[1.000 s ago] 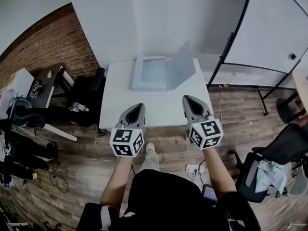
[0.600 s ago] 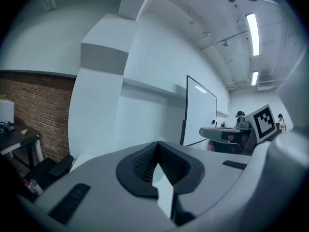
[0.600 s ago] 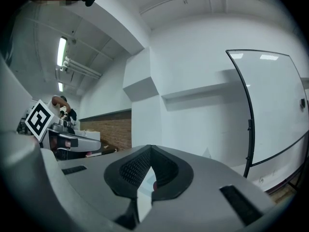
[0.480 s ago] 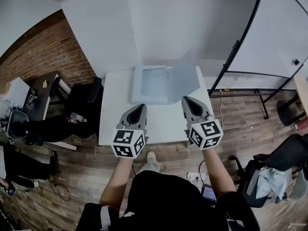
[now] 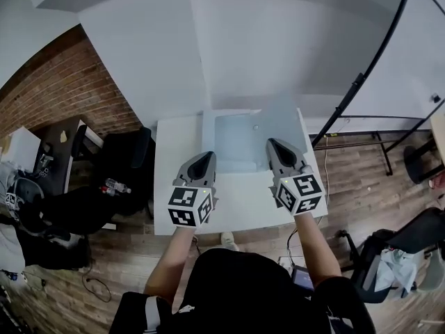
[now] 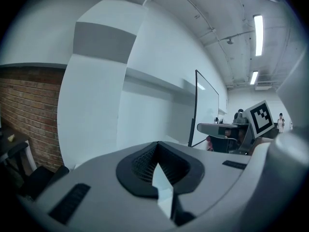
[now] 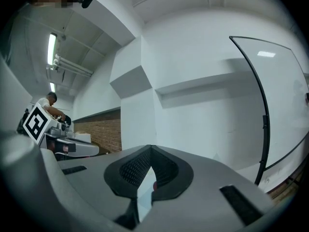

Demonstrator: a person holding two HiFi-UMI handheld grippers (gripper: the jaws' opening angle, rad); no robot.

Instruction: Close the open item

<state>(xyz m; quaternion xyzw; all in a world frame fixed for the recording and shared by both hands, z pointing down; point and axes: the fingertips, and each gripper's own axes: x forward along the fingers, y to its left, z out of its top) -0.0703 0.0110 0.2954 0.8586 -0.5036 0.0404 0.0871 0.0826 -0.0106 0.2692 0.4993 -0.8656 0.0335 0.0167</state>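
Just ahead of the left gripper [image 5: 203, 161] and right gripper [image 5: 275, 147], both clenched on nothing above the white table [image 5: 174, 152], the pale grey shallow box [image 5: 236, 143] lies open, lid [image 5: 279, 117] tilted up

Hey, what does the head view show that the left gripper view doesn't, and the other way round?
Only the head view: the white table, the open case with its lid raised, the wooden floor, and the left gripper seen from outside. Only the left gripper view: the ceiling lights, and that gripper's own jaws closed together with nothing between them. Both: the brick wall and the marker cube of the right gripper.
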